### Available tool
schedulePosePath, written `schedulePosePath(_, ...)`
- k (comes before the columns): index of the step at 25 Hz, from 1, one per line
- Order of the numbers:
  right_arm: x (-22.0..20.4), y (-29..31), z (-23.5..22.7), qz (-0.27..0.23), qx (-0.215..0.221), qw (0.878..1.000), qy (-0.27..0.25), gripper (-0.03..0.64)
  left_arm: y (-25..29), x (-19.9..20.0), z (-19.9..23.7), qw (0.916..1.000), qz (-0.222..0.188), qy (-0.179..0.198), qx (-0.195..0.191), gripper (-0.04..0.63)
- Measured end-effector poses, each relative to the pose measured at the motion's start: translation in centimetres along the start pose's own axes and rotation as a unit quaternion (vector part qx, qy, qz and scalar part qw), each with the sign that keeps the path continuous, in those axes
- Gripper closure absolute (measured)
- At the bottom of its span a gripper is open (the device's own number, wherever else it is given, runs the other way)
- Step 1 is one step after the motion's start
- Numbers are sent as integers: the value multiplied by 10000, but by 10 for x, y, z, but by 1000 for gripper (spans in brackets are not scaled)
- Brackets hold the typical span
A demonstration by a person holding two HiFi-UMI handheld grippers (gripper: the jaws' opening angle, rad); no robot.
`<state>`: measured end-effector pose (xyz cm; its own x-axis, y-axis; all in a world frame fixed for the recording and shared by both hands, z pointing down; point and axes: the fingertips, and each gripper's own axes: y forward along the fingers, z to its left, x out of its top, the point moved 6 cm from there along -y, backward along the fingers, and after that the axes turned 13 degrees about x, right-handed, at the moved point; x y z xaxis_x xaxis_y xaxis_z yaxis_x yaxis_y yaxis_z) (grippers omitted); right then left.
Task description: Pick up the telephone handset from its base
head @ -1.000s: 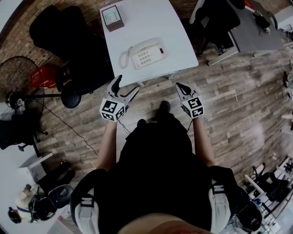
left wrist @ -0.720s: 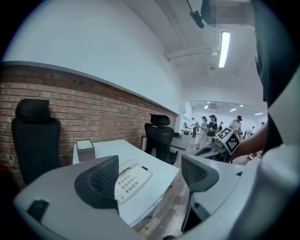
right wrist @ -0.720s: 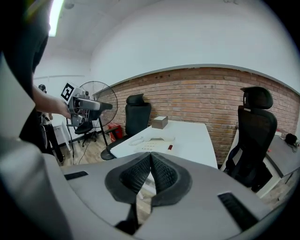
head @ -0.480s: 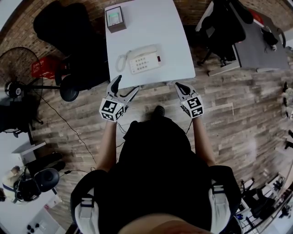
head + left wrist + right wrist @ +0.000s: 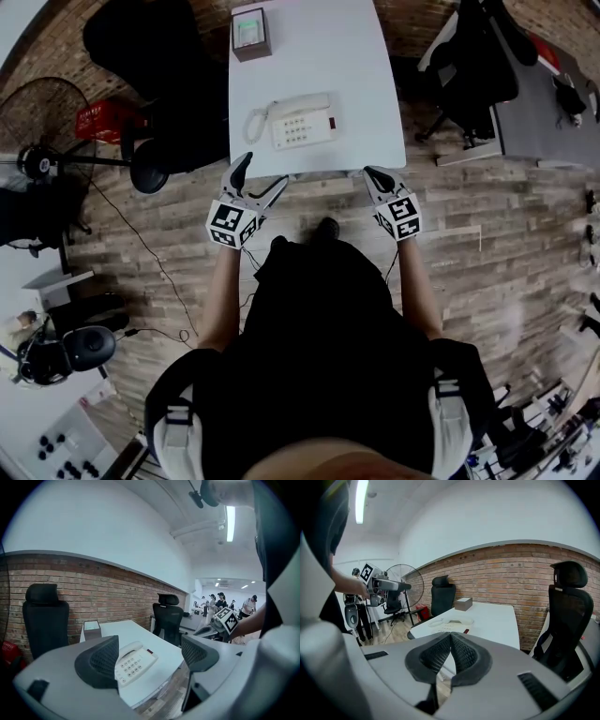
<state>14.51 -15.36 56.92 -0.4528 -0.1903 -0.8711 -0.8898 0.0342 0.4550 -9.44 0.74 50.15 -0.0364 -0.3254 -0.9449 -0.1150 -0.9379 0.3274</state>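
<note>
A cream telephone sits on the white table, its handset resting in the cradle and a coiled cord at its left. My left gripper is open at the table's near edge, short of the phone, with nothing between its jaws. In the left gripper view the telephone shows between the left gripper's spread pads. My right gripper is shut and empty at the near edge, right of the phone. The right gripper view shows the right gripper's pads pressed together, with the telephone beyond them.
A small brown box stands at the table's far left. Black office chairs flank the table. A standing fan and a red basket are to the left. A grey desk lies to the right.
The person has stepped closer, so the table's near edge now meets both grippers. Neither gripper has changed: left still open, right still shut.
</note>
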Motion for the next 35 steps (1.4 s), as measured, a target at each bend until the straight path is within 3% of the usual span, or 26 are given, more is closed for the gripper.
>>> schedulePosePath(14, -10, -5, 3, -14, -5, 10000, 77, 618, 1, -3, 2, 9999, -47, 55, 89, 187)
schedulePosePath(25, 5, 1, -3, -59, -429, 9989, 160, 618, 34, -2, 25, 9993, 47, 177, -337, 187)
schedulePosePath(31, 17, 14, -10, -41, -642, 9977, 234, 618, 61, -2, 38, 9970, 79, 441, -639, 187)
schedulePosePath(35, 27, 22, -14, -41, -829, 9961, 289, 618, 79, -5, 53, 9957, 130, 366, -846, 187)
